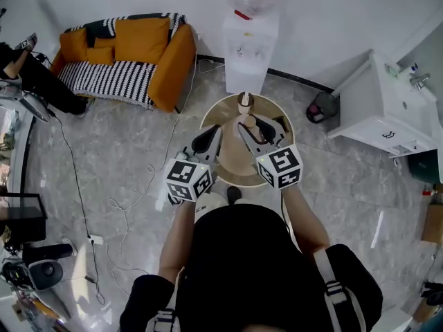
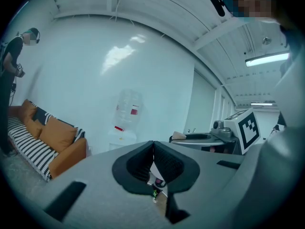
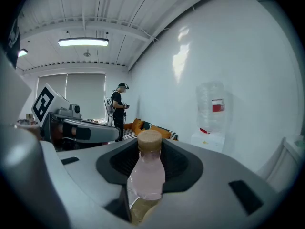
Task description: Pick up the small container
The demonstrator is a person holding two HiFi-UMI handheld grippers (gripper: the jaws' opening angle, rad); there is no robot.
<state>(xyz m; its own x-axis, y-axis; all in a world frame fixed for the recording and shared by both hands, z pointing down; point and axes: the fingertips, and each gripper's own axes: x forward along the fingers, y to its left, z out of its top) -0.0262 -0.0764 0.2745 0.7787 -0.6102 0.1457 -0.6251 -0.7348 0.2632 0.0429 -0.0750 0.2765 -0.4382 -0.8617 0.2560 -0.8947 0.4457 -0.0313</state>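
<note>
The small container (image 1: 243, 116) is a clear pinkish bottle with a cork-coloured cap, upright over the round wooden table (image 1: 228, 168). My right gripper (image 1: 250, 128) is shut on its body. In the right gripper view the bottle (image 3: 147, 173) fills the gap between the dark pads, and its cap (image 3: 149, 138) rises above them. My left gripper (image 1: 212, 138) hovers just left of the bottle with nothing in it. In the left gripper view its pads (image 2: 167, 163) meet at the tip, so it is shut. That view shows the right gripper's marker cube (image 2: 248, 128) at the right.
A white water dispenser (image 1: 249, 47) stands just beyond the table. An orange sofa (image 1: 138, 54) with a striped cover is at the far left, and a white cabinet (image 1: 387, 109) at the right. Cables (image 1: 124, 206) trail over the floor at the left. Another person (image 3: 117, 104) stands by the sofa.
</note>
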